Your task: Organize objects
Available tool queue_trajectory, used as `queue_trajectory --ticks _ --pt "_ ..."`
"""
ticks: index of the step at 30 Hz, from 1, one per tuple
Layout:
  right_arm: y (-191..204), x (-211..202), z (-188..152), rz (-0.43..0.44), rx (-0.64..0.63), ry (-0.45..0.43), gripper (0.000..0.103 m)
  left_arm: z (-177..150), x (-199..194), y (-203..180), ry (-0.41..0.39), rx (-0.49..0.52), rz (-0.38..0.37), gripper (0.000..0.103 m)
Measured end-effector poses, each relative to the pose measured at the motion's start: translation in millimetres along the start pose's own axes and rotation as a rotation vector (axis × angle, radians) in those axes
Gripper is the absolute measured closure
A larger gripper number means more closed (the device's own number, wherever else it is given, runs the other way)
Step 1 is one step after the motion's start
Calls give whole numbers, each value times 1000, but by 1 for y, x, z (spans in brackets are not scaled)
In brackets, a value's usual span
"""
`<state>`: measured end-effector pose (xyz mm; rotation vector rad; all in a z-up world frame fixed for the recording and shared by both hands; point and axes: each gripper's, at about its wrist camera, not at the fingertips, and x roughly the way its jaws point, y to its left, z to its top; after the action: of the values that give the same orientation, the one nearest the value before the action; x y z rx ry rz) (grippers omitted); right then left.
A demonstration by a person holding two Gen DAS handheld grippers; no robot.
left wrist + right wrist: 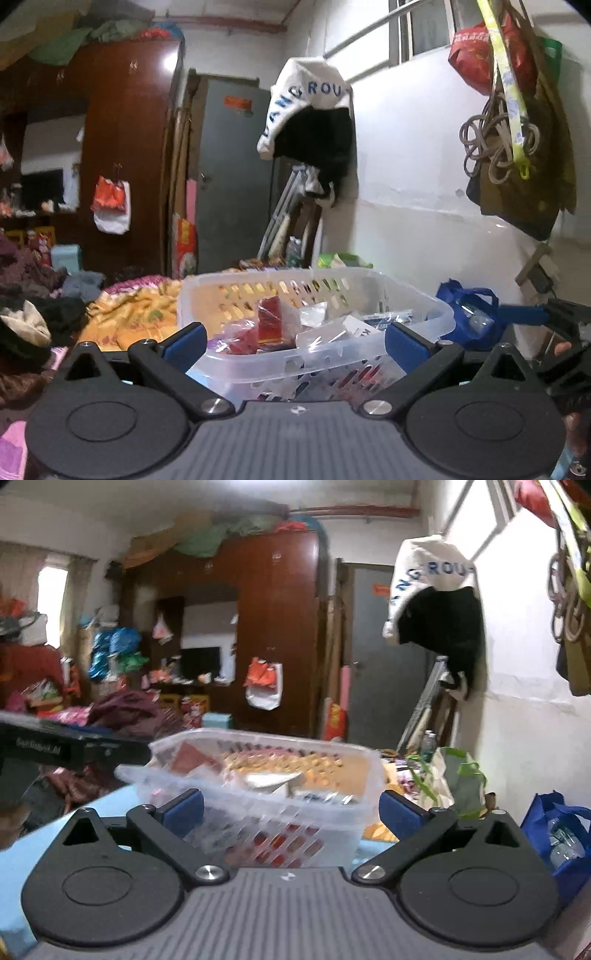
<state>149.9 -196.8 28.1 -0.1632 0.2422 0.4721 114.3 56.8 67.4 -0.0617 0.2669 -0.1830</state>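
Note:
A clear plastic basket [424,295] with slotted walls stands right in front of both grippers. It holds a red packet [271,323], clear wrappers and small white boxes [356,326]. My left gripper [295,341] is open, its blue pads on either side of the basket's near corner, holding nothing. In the right wrist view the same basket [369,771] stands on a light blue surface [48,845]. My right gripper [291,810] is open and empty, its pads apart in front of the basket's near wall. The other gripper's black body [55,747] shows at the left.
A blue bag [469,310] with a bottle lies right of the basket. A green and white bag [454,779] stands behind it. Yellow bedding [136,314] and piled clothes [26,325] lie to the left. The white wall [424,184] with hanging bags is to the right.

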Motion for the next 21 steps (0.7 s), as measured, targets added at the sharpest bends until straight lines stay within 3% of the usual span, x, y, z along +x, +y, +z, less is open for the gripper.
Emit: queue_trajectory --ticks 3,10,21 --pt "3 -4 -3 -2 -4 -23 0 -4 -10 -6 -15 15 47 0" --pt "-7 10 -1 -21 66 -29 0 -7 -8 -13 5 33 65 0" --pt "-14 4 -11 -34 91 -33 0 -18 6 -24 68 38 47 0"
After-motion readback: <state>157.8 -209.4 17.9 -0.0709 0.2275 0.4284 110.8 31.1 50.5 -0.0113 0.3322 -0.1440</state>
